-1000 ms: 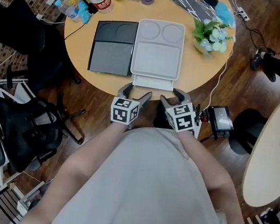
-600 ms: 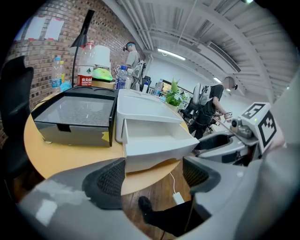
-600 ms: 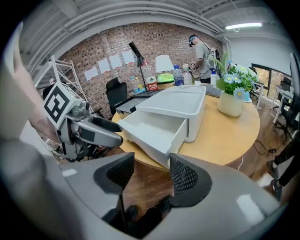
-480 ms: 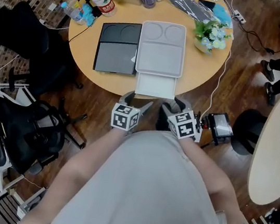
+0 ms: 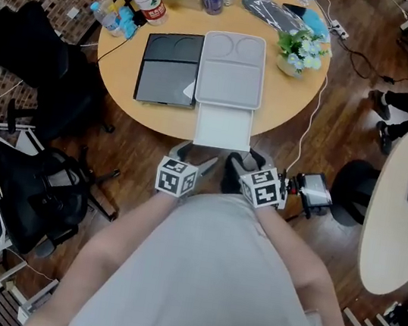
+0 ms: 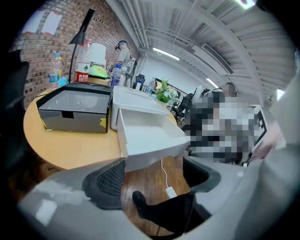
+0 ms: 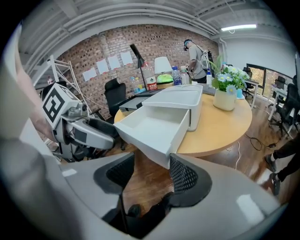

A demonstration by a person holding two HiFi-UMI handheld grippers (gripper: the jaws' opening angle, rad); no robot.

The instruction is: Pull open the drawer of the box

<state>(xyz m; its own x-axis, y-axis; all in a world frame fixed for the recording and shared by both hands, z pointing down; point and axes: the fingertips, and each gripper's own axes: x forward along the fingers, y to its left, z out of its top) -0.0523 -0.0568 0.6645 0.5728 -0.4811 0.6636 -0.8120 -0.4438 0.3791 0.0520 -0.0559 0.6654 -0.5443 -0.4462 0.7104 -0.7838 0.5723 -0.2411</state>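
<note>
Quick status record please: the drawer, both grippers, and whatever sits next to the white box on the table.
drawer: pulled out of the white box, overhanging the table edge, empty inside
left gripper: jaws apart, nothing between them, just short of the drawer front
right gripper: jaws apart, nothing between them, below the drawer's near corner
neighbour: black box against the white box's side, front looks shut

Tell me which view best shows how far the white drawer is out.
The head view: from above, the drawer shows whole, sticking out of the white box past the table edge. Both gripper views show it closer but slanted and foreshortened.
</note>
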